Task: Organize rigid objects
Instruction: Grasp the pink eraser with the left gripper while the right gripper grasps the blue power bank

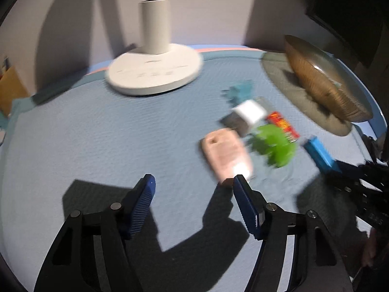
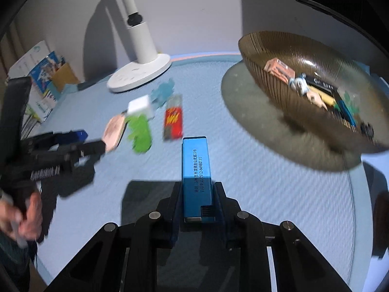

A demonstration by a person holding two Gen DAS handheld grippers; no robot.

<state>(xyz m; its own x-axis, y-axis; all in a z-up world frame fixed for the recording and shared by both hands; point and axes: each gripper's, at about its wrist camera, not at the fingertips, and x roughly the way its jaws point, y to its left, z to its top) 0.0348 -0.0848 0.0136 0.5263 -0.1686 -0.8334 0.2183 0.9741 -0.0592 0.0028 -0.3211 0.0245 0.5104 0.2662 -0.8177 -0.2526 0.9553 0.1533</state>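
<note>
My right gripper (image 2: 196, 185) is shut on a blue lighter (image 2: 196, 168), held above the blue cloth; it also shows in the left wrist view (image 1: 319, 154). My left gripper (image 1: 194, 182) is open and empty, its right fingertip (image 1: 239, 182) just short of a pink flat case (image 1: 226, 154). Beside the case lie a green toy (image 1: 274, 144), a red packet (image 1: 283, 125), a white cube (image 1: 249, 112) and a teal piece (image 1: 239, 91). The brown ribbed glass bowl (image 2: 267, 65) at the right holds several small items.
A white lamp base (image 1: 154, 73) with its post stands at the back of the blue cloth. Boxes and papers (image 2: 41, 80) are stacked at the far left. A wall is close behind. The person's hand (image 2: 24, 214) holds the left gripper.
</note>
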